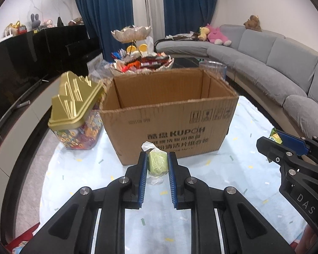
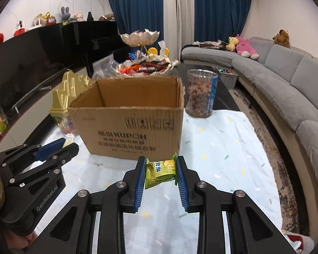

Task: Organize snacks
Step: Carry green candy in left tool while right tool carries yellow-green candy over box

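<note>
While both grippers are loaded, the step in hand seems to be carrying the two snacks to the cardboard box [image 1: 169, 114], which stands open on the bench [image 1: 243, 169] just behind them. The left gripper [image 1: 158, 165] has its jaws clenched on a pale green snack in clear wrap [image 1: 157, 163]. The right gripper [image 2: 161, 172] has its jaws clenched on a yellow-green snack packet [image 2: 160, 173], gripped by its two ends.

To do this well, I would lift each snack clearly above the near rim of the box before going forward, because the wall is high. The clear wrap sticks out loosely, so it could catch on the rim. The packet is soft and may slip, so the grip should stay firm until it is over the opening. The gold-lidded jar [image 1: 76, 114] stands just beside the box on its left, so the left gripper should keep away from it.
</note>
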`<state>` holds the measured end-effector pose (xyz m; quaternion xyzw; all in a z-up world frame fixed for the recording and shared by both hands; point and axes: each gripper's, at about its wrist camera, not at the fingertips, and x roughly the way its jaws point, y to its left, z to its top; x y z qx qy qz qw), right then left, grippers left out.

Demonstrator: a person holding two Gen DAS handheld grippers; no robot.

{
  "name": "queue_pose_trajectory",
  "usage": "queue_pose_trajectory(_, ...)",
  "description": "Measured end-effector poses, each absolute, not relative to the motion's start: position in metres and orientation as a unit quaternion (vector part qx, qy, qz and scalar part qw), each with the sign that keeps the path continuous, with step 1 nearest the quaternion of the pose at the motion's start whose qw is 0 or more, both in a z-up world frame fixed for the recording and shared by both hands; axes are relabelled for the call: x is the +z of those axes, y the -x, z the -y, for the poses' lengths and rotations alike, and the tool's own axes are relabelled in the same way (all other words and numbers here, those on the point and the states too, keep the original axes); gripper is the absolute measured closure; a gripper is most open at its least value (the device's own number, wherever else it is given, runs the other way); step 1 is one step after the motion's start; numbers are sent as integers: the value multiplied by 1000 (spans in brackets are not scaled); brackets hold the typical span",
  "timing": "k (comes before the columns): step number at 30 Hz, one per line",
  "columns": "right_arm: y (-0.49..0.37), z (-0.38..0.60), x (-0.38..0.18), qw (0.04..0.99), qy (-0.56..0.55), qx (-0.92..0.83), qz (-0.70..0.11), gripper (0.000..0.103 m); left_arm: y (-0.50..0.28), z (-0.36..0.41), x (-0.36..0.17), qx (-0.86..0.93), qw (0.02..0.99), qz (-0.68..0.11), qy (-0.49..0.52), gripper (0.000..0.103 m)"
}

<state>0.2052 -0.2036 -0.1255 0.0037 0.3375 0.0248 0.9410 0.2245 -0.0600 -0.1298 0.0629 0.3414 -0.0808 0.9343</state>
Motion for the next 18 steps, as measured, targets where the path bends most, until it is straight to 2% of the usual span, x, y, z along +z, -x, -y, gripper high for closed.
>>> queue_pose_trajectory(18,-213,193,-71,955,-4,30,-296,73,-244,60,-78,-66,945,-314,-58,83)
